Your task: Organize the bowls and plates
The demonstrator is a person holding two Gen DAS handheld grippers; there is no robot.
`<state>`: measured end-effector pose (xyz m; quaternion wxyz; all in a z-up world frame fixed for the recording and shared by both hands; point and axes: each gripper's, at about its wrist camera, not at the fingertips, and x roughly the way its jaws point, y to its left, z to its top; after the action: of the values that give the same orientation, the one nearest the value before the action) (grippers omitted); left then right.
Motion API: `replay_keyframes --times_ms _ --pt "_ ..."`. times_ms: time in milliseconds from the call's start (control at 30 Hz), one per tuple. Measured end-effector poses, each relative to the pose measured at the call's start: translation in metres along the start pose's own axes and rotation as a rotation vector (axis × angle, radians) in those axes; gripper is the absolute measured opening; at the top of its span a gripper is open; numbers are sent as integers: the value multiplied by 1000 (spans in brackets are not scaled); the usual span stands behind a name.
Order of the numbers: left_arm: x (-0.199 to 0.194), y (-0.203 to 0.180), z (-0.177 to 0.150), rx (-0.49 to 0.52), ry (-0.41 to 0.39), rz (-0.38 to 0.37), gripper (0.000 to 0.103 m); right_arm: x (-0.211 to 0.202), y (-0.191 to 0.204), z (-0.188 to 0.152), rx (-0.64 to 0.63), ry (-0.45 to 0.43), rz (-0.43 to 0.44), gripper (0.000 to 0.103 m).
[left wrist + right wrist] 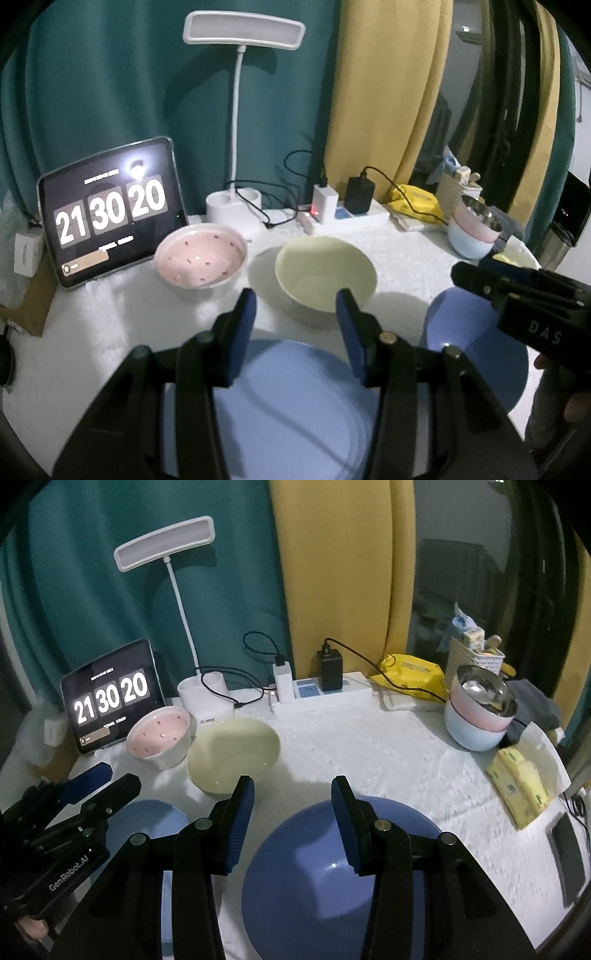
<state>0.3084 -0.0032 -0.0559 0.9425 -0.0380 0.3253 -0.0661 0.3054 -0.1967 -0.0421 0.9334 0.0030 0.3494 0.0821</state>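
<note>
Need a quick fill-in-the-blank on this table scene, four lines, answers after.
1. The tablet clock shows 21, 30 and ____.
2. The bowl with small dark spots is ____ inside.
3. The pale green bowl sits to the ____ of the spotted bowl in the left wrist view.
4. Nothing is held between the fingers of the left gripper; it is ____.

Answers: 20; pink; right; open

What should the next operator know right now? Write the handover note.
Left gripper: open, empty, above the light blue plate.
Right gripper: open, empty, above the darker blue plate.
Pink bowl and pale green bowl sit side by side behind the plates; stacked bowls stand far right.
Done: nothing stacked here yet.
Left: gather plates, then bowls.
</note>
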Motion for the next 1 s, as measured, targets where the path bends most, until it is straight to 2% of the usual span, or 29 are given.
replay_keyframes --times_ms 600,1000 --pt "33 31 16 -28 25 5 46 34 31 30 -35 13 7 46" --pt "75 50 11 -72 112 -1 47 75 38 30 -3 93 40 46"
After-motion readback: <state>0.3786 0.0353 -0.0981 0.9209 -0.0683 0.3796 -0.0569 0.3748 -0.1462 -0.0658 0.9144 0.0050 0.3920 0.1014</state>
